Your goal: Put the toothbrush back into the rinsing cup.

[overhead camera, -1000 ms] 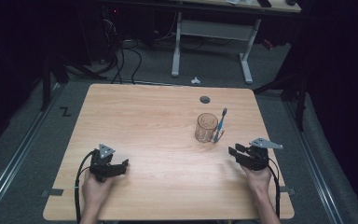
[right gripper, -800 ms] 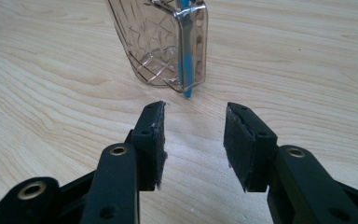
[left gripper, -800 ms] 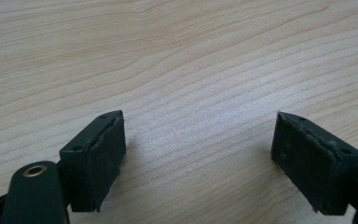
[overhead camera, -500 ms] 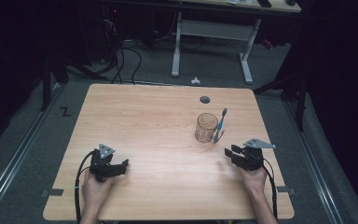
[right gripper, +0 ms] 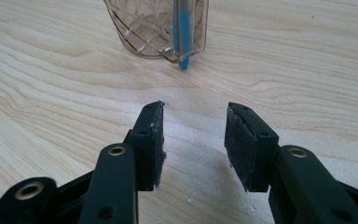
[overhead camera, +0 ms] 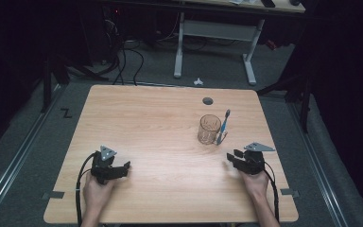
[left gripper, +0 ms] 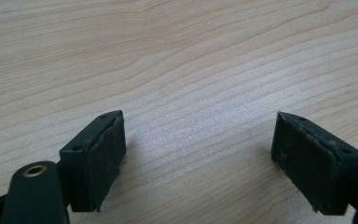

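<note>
Your right gripper (overhead camera: 230, 160) has its jaws apart with nothing between them, and it points at the cup (overhead camera: 209, 129), which stands near it on the table (overhead camera: 146, 123). A blue toothbrush (overhead camera: 224, 126) leans on the outside of the cup. Your left gripper (overhead camera: 123, 167) is spread wide over bare wood, well apart. If you push in fast, a jaw can hit the toothbrush and make it slide down, or tip the light cup.

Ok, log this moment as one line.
left gripper: open, empty | right gripper: open, empty, facing glass cup | blue toothbrush: leaning against cup, outside | table
</note>
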Tool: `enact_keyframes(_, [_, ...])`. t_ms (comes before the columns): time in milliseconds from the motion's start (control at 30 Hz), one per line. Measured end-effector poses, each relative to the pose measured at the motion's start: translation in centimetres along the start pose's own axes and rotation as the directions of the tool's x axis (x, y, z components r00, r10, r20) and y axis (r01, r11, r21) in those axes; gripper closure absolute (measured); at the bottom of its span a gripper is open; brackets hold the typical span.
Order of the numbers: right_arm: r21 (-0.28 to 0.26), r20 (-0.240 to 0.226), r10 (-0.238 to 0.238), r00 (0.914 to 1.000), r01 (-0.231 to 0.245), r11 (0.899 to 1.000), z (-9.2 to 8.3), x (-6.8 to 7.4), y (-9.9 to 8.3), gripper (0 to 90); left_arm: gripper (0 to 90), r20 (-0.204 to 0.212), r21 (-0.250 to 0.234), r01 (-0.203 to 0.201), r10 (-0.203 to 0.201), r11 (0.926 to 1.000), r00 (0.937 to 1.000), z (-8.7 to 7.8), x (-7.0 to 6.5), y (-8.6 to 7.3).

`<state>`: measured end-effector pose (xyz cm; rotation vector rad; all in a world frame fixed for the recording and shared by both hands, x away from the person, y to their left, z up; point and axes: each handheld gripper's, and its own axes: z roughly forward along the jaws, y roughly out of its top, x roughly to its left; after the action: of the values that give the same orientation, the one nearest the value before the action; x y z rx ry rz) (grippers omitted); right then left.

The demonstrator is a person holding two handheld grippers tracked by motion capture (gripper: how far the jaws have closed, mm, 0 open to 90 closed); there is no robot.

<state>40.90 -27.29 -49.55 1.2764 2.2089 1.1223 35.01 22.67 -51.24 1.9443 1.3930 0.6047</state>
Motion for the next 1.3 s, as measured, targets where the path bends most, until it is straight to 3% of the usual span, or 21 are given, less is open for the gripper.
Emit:
enact_keyframes(767, [0.055, 0.055, -0.053, 0.9971, 0.050, 0.997, 1.2, 0.4, -0.3, 56.0, 18.2, 0.000, 0.000, 0.000, 0.000, 1.0000, 1.0000, 0.0, 0.0, 0.0])
enact_keyframes(933, [0.063, 0.077, -0.084, 0.9935, 0.079, 0.995, 1.2, 0.7, -0.3, 51.8, 18.2, 0.000, 0.000, 0.000, 0.000, 1.0000, 1.0000, 0.0, 0.0, 0.0])
enact_keyframes(1300, [0.070, 0.082, -0.071, 0.9941, 0.065, 0.995, 1.2, 0.8, -0.3, 41.6, 18.2, 0.000, 0.000, 0.000, 0.000, 1.0000, 1.0000, 0.0, 0.0, 0.0])
